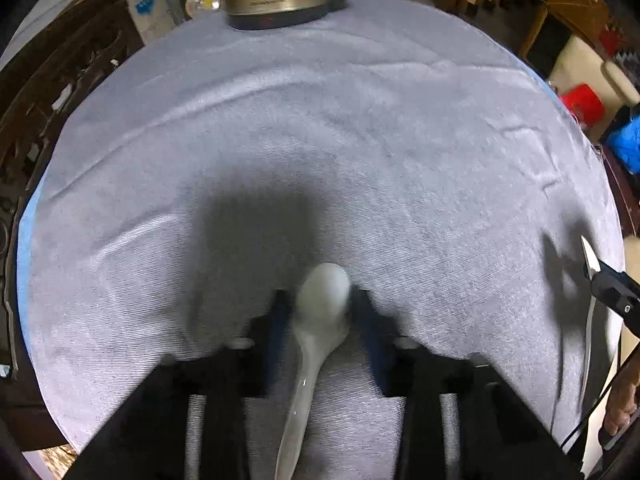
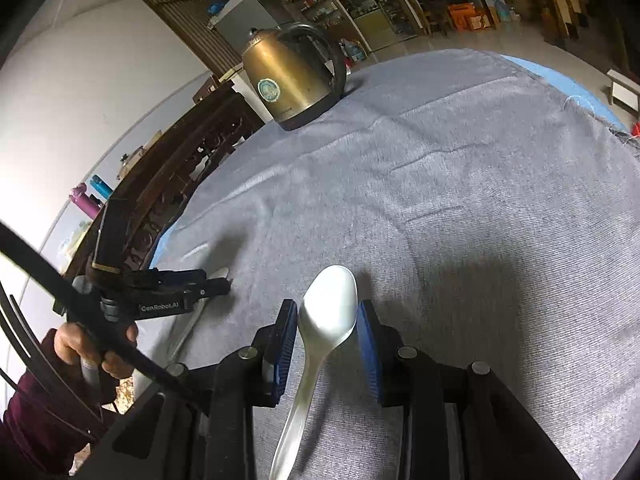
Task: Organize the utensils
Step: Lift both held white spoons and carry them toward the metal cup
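Note:
In the left wrist view a white ceramic spoon (image 1: pixel 324 296) sits between the blue pads of my left gripper (image 1: pixel 320 302), bowl forward and handle running back under the camera; the pads press on its sides. The right wrist view shows a second white spoon (image 2: pixel 332 304) clamped the same way in my right gripper (image 2: pixel 328 314). Each gripper shows in the other's view: the left gripper (image 2: pixel 222 284) at the left with its spoon tip poking out, the right gripper (image 1: pixel 598 276) at the right edge with its spoon. Both hang over the grey cloth (image 1: pixel 320 120).
A brass-coloured electric kettle (image 2: pixel 292 80) with a black handle stands at the cloth's far edge. Dark carved wooden furniture (image 2: pixel 180 184) runs along the table's left side. A hand (image 2: pixel 80 344) in a dark red sleeve holds the left gripper. Clutter and shelves fill the room beyond.

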A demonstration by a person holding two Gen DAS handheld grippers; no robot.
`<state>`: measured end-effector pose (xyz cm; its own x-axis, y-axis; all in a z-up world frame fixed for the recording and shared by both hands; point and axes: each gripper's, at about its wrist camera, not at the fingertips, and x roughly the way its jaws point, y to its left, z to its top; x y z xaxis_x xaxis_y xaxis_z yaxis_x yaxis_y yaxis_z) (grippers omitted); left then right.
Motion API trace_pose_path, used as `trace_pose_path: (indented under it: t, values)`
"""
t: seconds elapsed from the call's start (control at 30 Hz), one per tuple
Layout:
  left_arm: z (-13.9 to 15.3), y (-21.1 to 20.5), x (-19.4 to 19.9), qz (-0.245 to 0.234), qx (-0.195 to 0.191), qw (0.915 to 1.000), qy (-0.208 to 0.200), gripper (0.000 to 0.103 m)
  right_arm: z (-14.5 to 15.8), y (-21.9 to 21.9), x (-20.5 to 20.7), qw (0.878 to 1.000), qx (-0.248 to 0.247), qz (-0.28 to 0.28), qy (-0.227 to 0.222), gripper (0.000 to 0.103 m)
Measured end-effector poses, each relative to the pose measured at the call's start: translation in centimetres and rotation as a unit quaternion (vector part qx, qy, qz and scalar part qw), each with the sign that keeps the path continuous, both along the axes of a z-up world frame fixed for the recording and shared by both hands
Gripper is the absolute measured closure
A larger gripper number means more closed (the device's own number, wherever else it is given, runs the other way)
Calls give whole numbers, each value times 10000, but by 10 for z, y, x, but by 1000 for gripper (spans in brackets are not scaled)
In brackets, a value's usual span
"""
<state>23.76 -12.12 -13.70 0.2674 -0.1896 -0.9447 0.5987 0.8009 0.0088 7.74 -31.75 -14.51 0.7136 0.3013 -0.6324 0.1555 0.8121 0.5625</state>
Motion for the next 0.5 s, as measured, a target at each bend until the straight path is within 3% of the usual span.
trace_pose_path:
  t: [0.13, 0.27, 0.4, 0.5]
  values:
    - [2, 12, -3, 32, -97, 9998, -143, 72, 0, -2, 0, 10000, 12, -19, -13, 70]
    - [12, 29, -11, 302, -613, 9974, -249, 72, 5, 0, -4, 9999, -64, -64, -117, 70]
    - [39, 62, -25, 768, -1302, 9873, -490, 72, 17, -2, -15, 9991, -205, -201, -314, 70]
    - [52, 86, -30, 1158, -1568, 9776, -791, 72, 32, -5, -30, 9972, -307, -360, -582, 70]
